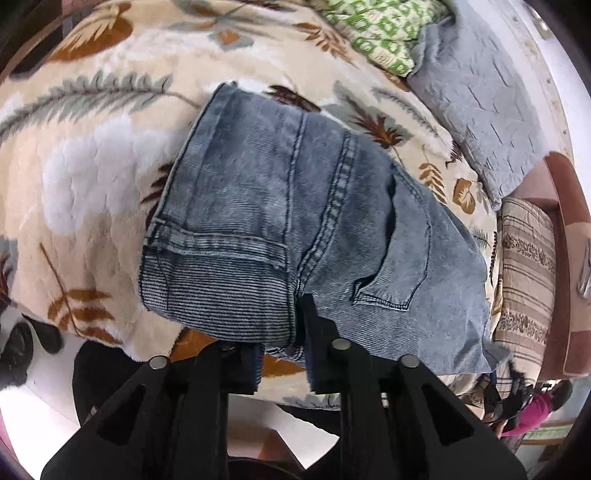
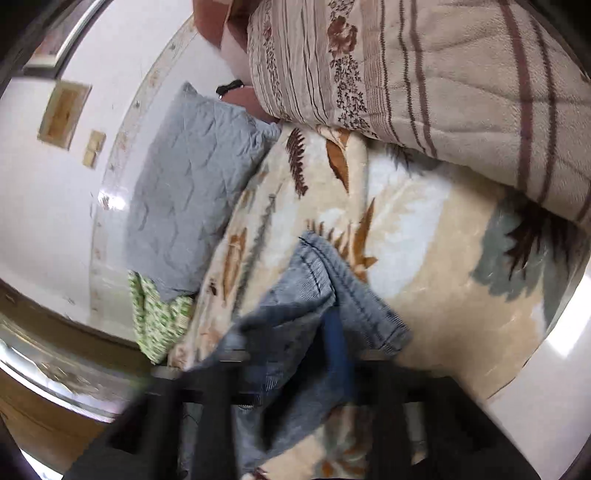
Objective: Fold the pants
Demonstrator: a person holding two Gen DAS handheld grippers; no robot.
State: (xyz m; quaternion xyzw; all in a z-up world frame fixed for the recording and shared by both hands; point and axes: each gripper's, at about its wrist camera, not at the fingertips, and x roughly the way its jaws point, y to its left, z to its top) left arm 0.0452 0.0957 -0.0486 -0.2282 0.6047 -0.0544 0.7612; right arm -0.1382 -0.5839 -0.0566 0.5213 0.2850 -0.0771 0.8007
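Observation:
Faded blue jeans (image 1: pixel 280 225) lie folded into a compact stack on a cream blanket with leaf prints (image 1: pixel 92 155). A back pocket faces up on the right. My left gripper (image 1: pixel 282 354) is at the near edge of the stack, its fingers apart around the denim edge without pinching it. In the right wrist view the jeans (image 2: pixel 314 295) bunch up in front of my right gripper (image 2: pixel 295 373), which is blurred; denim lies between its fingers, but I cannot tell whether they are closed on it.
A grey pillow (image 1: pixel 476 107) and a green patterned pillow (image 1: pixel 384 33) lie at the far side of the bed. A striped beige quilt (image 2: pixel 443 74) is stacked near the bed's edge. A white wall (image 2: pixel 44 184) runs along the pillows.

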